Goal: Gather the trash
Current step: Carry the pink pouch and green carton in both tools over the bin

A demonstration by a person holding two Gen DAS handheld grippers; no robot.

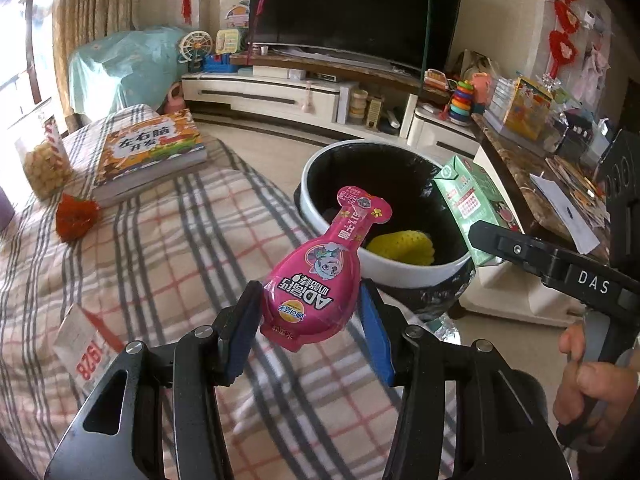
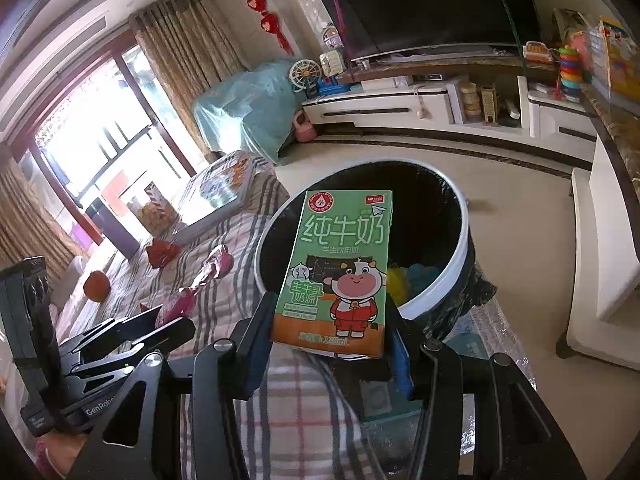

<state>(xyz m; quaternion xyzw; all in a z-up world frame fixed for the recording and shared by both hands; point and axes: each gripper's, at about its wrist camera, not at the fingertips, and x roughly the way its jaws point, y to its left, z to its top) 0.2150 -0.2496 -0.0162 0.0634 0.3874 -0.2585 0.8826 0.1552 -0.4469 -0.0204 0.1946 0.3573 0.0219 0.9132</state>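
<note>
Left gripper [image 1: 310,318]: blue pads pinch the wide base of a pink snack pouch [image 1: 320,276], lower centre of the left view; its neck reaches over the bin's near rim.
Right gripper [image 2: 326,346]: jaws clamp the lower sides of a green milk carton [image 2: 340,272], upright, centre of the right view, in front of the bin.
Trash bin [image 2: 452,280]: white rim, black liner; a yellow mesh item [image 1: 402,248] lies inside, something blue beside it.
Edges: bin stands tight against the plaid-covered surface [image 1: 160,240]; bare floor beyond it, towards the TV cabinet [image 1: 280,94].
</note>
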